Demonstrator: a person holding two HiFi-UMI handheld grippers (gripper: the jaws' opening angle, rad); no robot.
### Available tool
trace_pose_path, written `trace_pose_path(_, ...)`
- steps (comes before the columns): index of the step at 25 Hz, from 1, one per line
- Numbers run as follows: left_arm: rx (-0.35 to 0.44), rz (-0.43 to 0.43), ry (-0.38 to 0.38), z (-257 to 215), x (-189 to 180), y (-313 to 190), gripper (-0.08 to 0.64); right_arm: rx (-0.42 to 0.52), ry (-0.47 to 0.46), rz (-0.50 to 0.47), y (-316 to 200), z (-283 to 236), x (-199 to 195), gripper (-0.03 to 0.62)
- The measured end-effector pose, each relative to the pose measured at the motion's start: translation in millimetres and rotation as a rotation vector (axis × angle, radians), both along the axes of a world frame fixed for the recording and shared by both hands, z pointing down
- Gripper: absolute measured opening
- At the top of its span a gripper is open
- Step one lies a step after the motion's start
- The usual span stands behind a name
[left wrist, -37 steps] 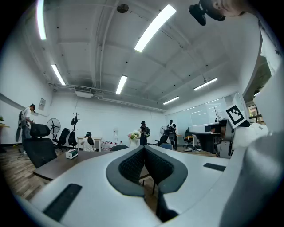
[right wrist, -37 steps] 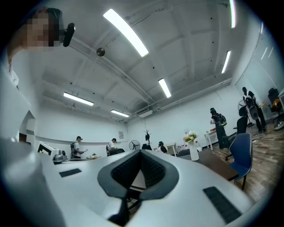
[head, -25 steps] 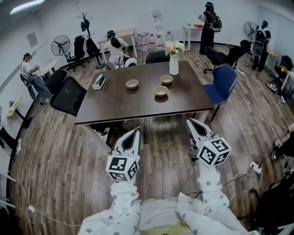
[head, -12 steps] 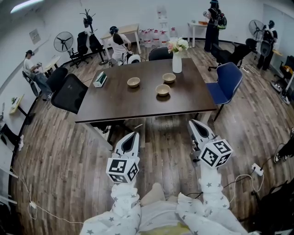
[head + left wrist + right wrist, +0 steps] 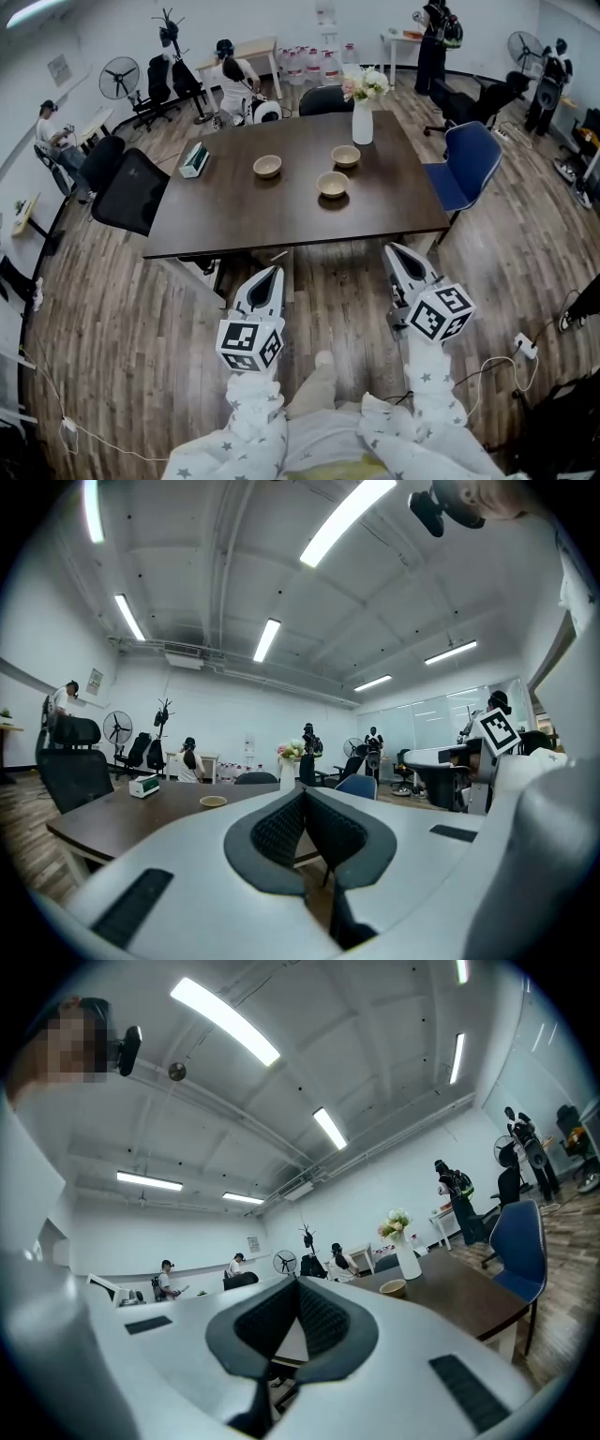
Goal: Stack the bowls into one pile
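Note:
Three tan bowls stand apart on the dark brown table: one on the left, one at the back right, one nearest me. My left gripper and right gripper hover over the wooden floor short of the table's near edge, both shut with nothing in them, pointing level toward the table. In the left gripper view a bowl shows on the tabletop; in the right gripper view a bowl sits by the vase.
A white vase of flowers stands behind the bowls, a tissue box at the table's left end. Black chairs flank the left side, a blue chair the right. Several people stand or sit along the far walls. Cables lie on the floor.
The table has come closer in the head view and sits slightly lower and larger. Both grippers keep their place in the frame, still shut.

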State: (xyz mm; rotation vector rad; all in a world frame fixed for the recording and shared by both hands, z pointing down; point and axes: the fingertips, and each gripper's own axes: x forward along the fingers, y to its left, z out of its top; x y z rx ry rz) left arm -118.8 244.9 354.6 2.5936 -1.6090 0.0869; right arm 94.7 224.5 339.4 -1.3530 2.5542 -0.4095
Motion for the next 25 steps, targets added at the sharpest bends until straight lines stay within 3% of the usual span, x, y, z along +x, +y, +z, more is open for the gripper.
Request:
trace_pose_path(13, -0.044, 0.076, 0.025, 10, -18, -118, 0.026, -0.064, 0.008, 0.054, -105, 13, -28, 0.021)
trace_pose_path(25, -0.084, 0.122, 0.049, 31, -21, -163, 0.026, -0.116, 0.005, 0.093, -149, 33, -36, 0.021)
